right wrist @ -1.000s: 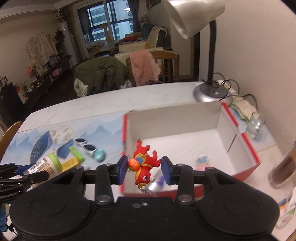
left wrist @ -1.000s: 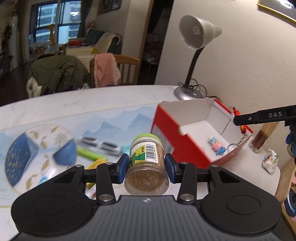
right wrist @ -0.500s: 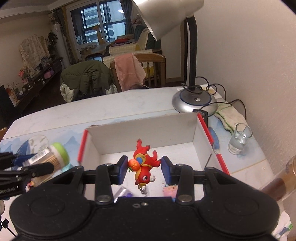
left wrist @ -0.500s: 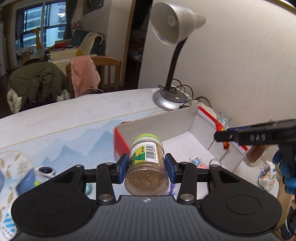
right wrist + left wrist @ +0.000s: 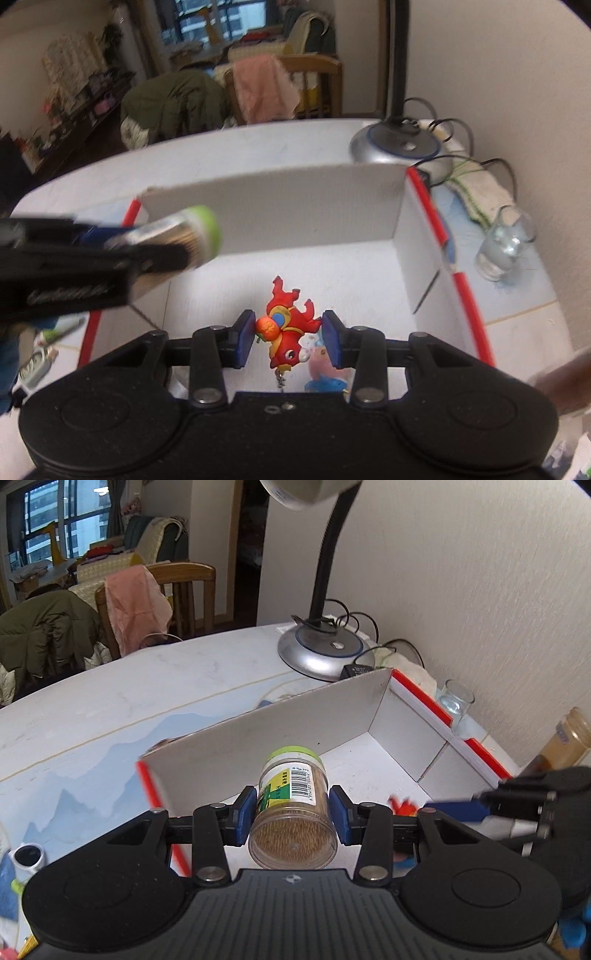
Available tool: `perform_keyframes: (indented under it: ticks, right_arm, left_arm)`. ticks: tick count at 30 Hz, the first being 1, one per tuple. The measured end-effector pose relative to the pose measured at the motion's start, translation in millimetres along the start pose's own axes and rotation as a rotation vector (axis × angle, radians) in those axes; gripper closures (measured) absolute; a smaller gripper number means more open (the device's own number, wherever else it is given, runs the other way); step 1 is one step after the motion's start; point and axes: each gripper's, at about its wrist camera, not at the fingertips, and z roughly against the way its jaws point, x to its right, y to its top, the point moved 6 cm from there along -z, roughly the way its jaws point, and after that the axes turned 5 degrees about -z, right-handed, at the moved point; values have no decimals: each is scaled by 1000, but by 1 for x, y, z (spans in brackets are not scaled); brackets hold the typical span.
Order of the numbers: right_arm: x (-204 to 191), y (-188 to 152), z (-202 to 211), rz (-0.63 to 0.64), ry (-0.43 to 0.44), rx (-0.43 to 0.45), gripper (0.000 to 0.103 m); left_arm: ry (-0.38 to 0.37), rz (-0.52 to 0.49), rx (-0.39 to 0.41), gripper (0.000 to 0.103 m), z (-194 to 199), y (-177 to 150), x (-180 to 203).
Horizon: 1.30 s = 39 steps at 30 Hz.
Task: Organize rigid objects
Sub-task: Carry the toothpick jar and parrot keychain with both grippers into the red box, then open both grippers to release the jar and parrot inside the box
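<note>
jar (image 5: 291,812) and toy (image 5: 286,332) over box (image 5: 417,734)

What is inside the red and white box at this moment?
Inside the box, a small pink and blue figure lies on the white floor, partly hidden by the right gripper. The rest of the visible floor is bare; the near part is covered by both grippers.

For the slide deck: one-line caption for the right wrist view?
Right tongs grip a red cartoon keychain figure above the red-edged white cardboard box.
</note>
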Motion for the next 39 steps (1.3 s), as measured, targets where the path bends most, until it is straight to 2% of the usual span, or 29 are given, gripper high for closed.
perform_keyframes:
  ticks: [13,24,30,39]
  right_arm:
    - [-3,-15,-37,44,38,-126,65]
    - [-5,-21,-48,64,53,-190,65]
    - [-4,-26,-51,54,50,-206,64]
    - [-5,-20,-55,51,43,-202,63]
  left_arm:
    - [1,-26,-175,61,-69,-2,12]
    - [-7,-33,-311,61,-93,-12,14]
    - [-8,-33,-334,61,-96,-12,14]
    - [-11,0,-310,61,-85,-10,11]
